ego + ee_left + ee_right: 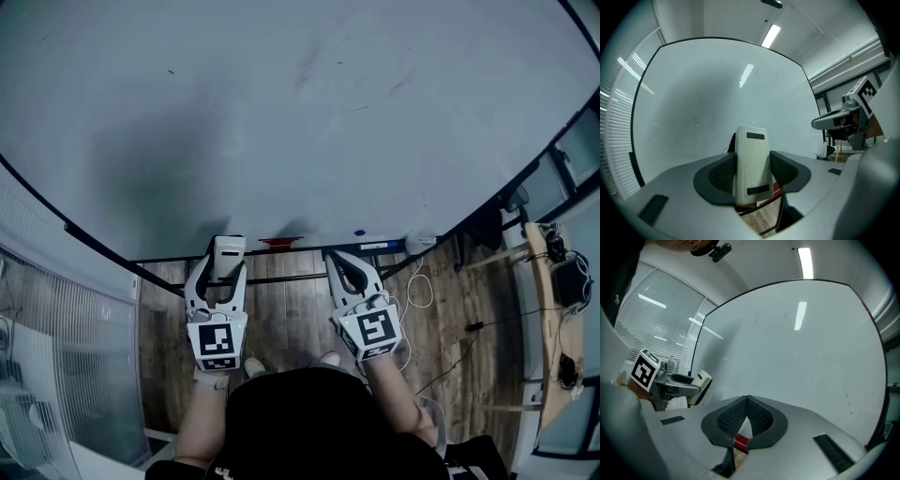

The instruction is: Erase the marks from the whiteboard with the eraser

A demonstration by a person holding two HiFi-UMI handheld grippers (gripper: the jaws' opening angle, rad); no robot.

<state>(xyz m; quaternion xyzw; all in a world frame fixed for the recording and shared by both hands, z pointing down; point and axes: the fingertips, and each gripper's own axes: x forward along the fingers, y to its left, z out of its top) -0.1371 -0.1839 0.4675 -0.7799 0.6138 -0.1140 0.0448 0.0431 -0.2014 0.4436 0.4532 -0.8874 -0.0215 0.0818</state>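
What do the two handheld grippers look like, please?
The left gripper and right gripper are pale grey plastic, with curved fingers lined in dark textured pads. Each carries a white cube bearing black square markers. The person wears a black top.

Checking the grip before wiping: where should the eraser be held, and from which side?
By its two long side edges, from the white back, as the left gripper does now: the eraser is a narrow flat block, so jaws across its width leave the far face free for the whiteboard.
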